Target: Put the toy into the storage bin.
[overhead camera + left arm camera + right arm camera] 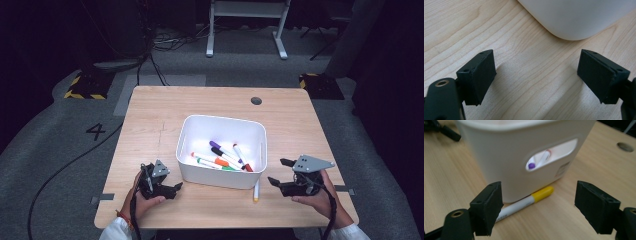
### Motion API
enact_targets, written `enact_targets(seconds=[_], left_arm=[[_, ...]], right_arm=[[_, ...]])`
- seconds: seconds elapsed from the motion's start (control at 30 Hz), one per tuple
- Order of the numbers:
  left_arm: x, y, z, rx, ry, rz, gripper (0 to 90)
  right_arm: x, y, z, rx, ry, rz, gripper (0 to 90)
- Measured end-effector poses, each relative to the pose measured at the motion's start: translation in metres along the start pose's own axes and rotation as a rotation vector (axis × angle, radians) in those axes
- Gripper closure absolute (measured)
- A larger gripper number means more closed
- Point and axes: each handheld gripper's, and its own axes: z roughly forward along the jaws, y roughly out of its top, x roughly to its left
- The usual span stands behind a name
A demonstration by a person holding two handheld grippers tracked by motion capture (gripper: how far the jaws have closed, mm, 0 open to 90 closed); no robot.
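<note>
Left claw [172,189] resting at the lower left of the high view, gripped in the person's left hand [142,197], jaws standing apart with nothing between them. Pointing toward the near left corner of the white bin [186,131], just short of touching; in the left gripper view, that rounded corner [574,20] sitting at the upper right, bare wooden surface [529,82] showing between the two pads.

Right claw [280,172] sitting at the lower right of the high view, gripped in the person's right hand [320,197], jaws standing wide apart and clamping nothing. Aiming at the yellow-capped marker [256,191], lying on the surface [150,115] flat against the bin's near right corner, cap end toward the bottom of the frame. In the right gripper view, marker [524,203] lying in the lower centre, cap [542,193] toward the right, white barrel running behind the left jaw, touching the bin wall [506,165]. Not yet between the pads.

Other markers [222,157] lying inside the bin: purple, orange, green, red caps showing. Purple tip [531,165] showing through the bin's handle slot in the right gripper view.
</note>
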Motion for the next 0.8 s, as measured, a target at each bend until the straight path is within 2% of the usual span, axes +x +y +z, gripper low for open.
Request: enact_targets(seconds=[0.03, 0.13, 0.2, 0.3, 0.43, 0.8], left_arm=[[0.000, 0.000, 0.000, 0.000, 0.000, -0.001, 15.3], [0.000, 0.000, 0.000, 0.001, 0.000, -0.001, 15.3], [0.000, 0.000, 0.000, 0.000, 0.002, -0.001, 15.3], [0.000, 0.000, 0.000, 0.000, -0.003, 0.001, 15.4], [0.000, 0.000, 0.000, 0.000, -0.001, 0.001, 15.3], [0.000, 0.000, 0.000, 0.001, -0.002, 0.000, 15.4]], right_arm=[[0.005, -0.013, 0.010, 0.020, 0.013, 0.015, 22.6], [0.010, -0.021, 0.018, 0.046, 0.008, 0.019, 22.5], [0.018, -0.028, 0.027, 0.055, 0.025, 0.039, 22.0], [0.025, -0.031, 0.034, 0.052, 0.033, 0.042, 21.6], [0.032, -0.033, 0.043, 0.062, 0.022, 0.069, 21.1], [0.044, -0.037, 0.063, 0.106, -0.024, 0.055, 20.5]])
